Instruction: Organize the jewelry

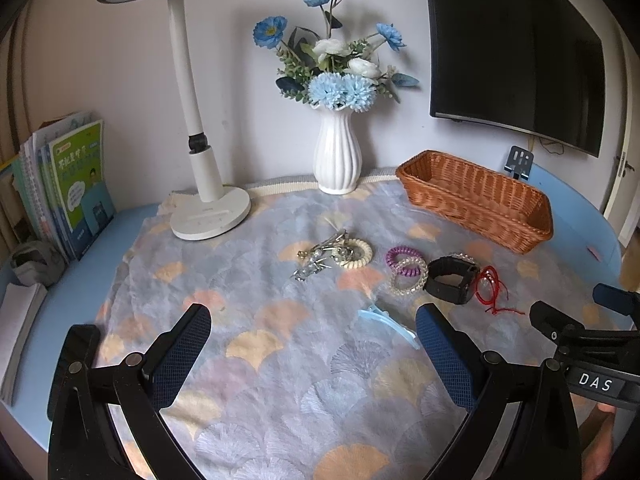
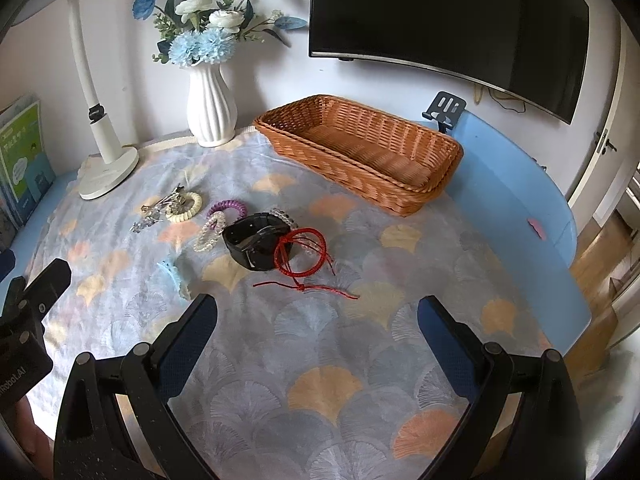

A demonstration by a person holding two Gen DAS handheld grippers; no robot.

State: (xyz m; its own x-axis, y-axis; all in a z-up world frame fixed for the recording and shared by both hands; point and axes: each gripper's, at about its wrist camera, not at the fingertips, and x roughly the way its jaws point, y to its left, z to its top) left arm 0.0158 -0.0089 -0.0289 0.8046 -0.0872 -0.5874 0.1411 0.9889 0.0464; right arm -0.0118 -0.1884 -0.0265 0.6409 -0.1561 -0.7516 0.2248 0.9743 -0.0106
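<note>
Jewelry lies on the patterned cloth: silver clips, a cream coil band, a purple coil band, a clear bead bracelet, a black watch, red cords and a light blue hair claw. An empty wicker basket stands behind them. My left gripper is open and empty, near the hair claw. My right gripper is open and empty, just before the red cords.
A white lamp and a white vase of blue flowers stand at the back. Books stand at the left. A TV hangs on the wall. The blue table edge curves at right.
</note>
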